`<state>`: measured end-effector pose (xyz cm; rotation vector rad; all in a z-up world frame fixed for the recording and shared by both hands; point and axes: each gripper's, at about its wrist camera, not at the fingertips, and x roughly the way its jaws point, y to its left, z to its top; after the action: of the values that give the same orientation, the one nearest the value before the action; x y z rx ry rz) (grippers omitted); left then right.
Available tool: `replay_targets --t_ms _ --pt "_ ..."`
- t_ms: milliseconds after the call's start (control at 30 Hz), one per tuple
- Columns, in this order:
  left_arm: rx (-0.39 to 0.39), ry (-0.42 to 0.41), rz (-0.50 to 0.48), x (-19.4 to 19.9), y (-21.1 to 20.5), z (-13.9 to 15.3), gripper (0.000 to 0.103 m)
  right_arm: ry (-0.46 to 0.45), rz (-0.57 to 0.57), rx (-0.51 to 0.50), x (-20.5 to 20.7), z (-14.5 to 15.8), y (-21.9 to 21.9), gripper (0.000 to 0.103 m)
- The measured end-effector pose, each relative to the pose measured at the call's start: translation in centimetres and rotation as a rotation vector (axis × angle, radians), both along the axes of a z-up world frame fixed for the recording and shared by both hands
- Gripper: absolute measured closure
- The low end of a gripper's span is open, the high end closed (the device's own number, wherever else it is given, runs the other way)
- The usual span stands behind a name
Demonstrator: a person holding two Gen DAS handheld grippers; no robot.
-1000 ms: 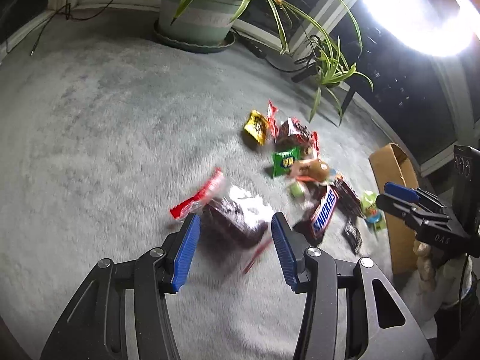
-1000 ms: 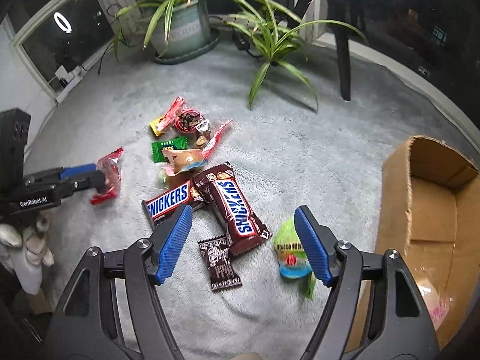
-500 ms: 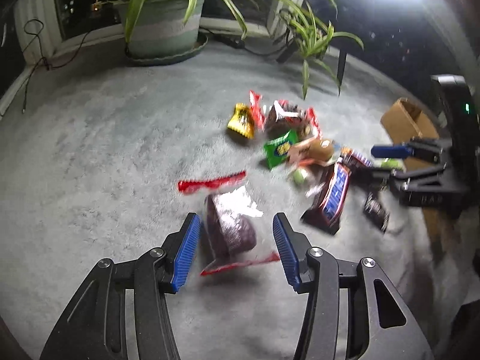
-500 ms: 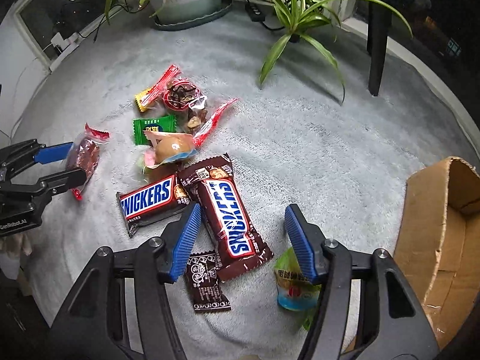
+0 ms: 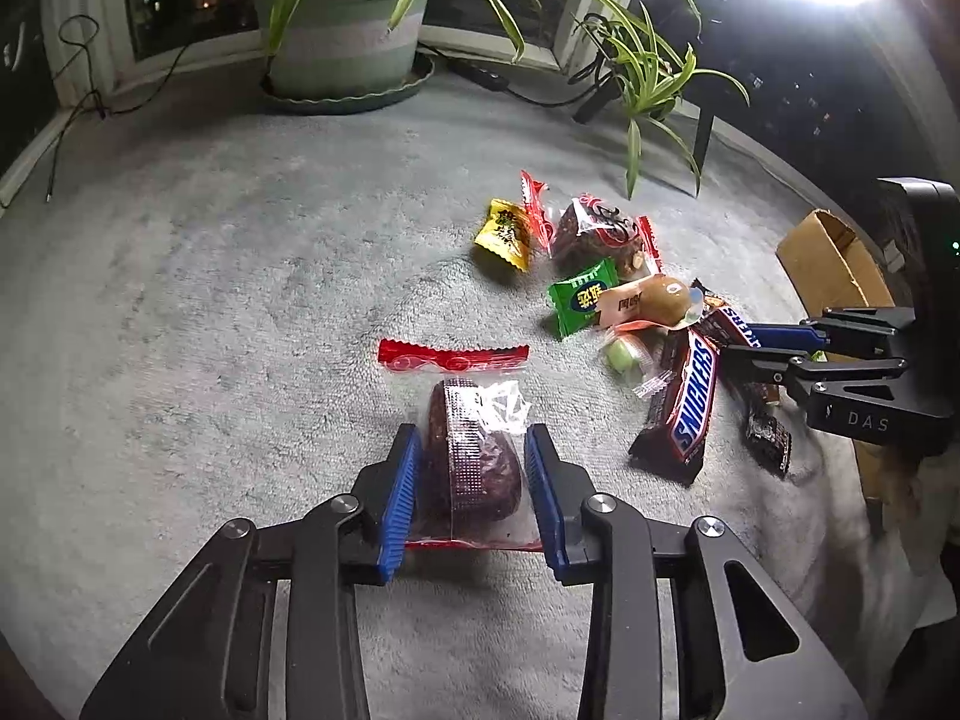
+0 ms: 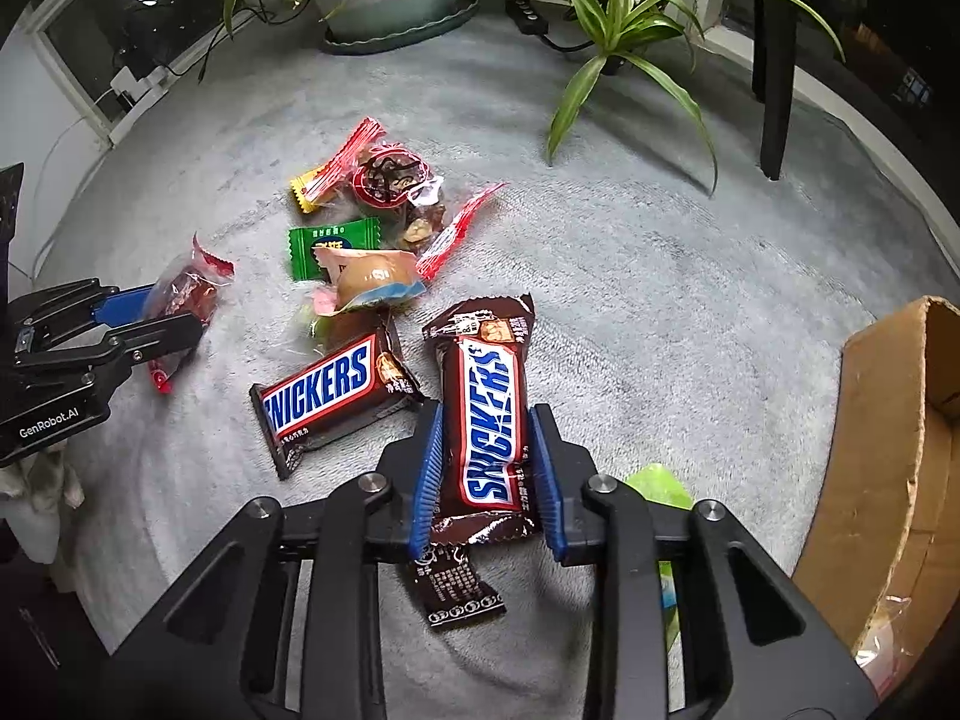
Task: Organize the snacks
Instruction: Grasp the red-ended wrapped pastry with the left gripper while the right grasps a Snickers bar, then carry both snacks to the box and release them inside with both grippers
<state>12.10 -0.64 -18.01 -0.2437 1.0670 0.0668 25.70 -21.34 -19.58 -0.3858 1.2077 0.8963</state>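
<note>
On the grey carpet, my left gripper (image 5: 472, 438) is closing its jaws, and its blue pads press the sides of a clear, red-edged packet (image 5: 474, 456) with a dark snack inside. The right wrist view shows the same packet (image 6: 186, 294) in that gripper (image 6: 162, 318) at far left. My right gripper (image 6: 487, 414) is also closing, pads pressing a Snickers bar (image 6: 486, 372) that lies lengthwise between them. A second Snickers bar (image 6: 327, 390) lies just to its left. Beyond are a green packet (image 6: 324, 243) and other loose snacks.
An open cardboard box (image 6: 888, 450) stands at the right. A small dark sachet (image 6: 456, 591) and a green packet (image 6: 657, 483) lie under the right gripper. A large plant pot (image 5: 342, 42), a small spider plant (image 6: 624, 42) and a black post (image 6: 777, 60) line the far edge.
Both pairs of jaws have narrowed. The left pads came in onto the clear packet. The right gripper sank over the Snickers bar and its pads closed against it.
</note>
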Motion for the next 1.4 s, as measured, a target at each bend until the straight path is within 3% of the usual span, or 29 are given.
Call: replay_targets --t_ms 233,533,900,1400 --pt "-0.009 -0.030 0.015 -0.7 0.4 1.2 0.070 -0.022 -0.047 0.034 0.2 1.3 -1.5 0.074" --pt "-0.036 -0.104 -0.036 -0.8 -1.4 4.5 0.070 -0.073 -0.136 0.122 0.4 5.7 -5.5 0.074" --pt "-0.085 -0.190 -0.206 1.9 -8.8 7.9 0.070 -0.189 -0.329 0.139 1.6 10.2 -14.5 0.074" --pt "-0.127 -0.210 -0.431 5.8 -21.5 8.0 0.070 -0.187 -0.570 0.042 2.1 8.6 -26.8 0.074"
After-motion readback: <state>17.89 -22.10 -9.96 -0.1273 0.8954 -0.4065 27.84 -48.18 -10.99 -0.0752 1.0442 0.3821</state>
